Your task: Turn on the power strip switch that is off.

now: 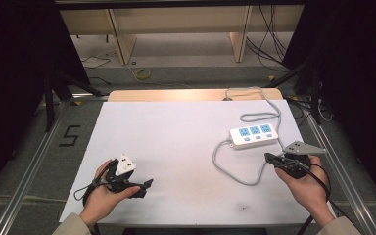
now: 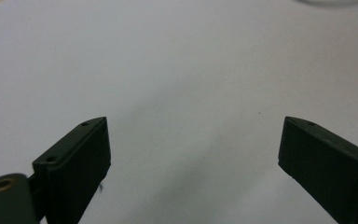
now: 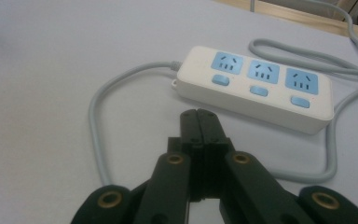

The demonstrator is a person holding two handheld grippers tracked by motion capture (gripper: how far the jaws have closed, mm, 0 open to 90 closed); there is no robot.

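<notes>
The power strip (image 3: 256, 86) lies flat on the white worktop (image 1: 176, 147), just ahead of the right gripper (image 3: 199, 116) and a little to the right of its fingers, which are pressed together with nothing between them. Three blue sockets, each with a blue switch (image 3: 220, 80) below it, face upward; the grey cable (image 3: 95, 126) loops from the strip's near end round past the fingers on their left side.

The step in hand is judged to be an approach to the strip with closed fingers, probably to press a switch. It would be done well if the joined tips were brought straight down onto a single switch, kept clear of the socket holes and of the neighbouring button, with the cable loop left undisturbed. Since the strip is light and unanchored, the push should be made downward rather than forward, so that the body is not slid away.

The right hand (image 1: 306, 188) is held low, the gripper pointed forward and slightly down toward the strip. The left gripper (image 2: 193, 140) is rested near the worktop's near left edge, well apart from the strip, its fingers spread wide over bare surface.
</notes>
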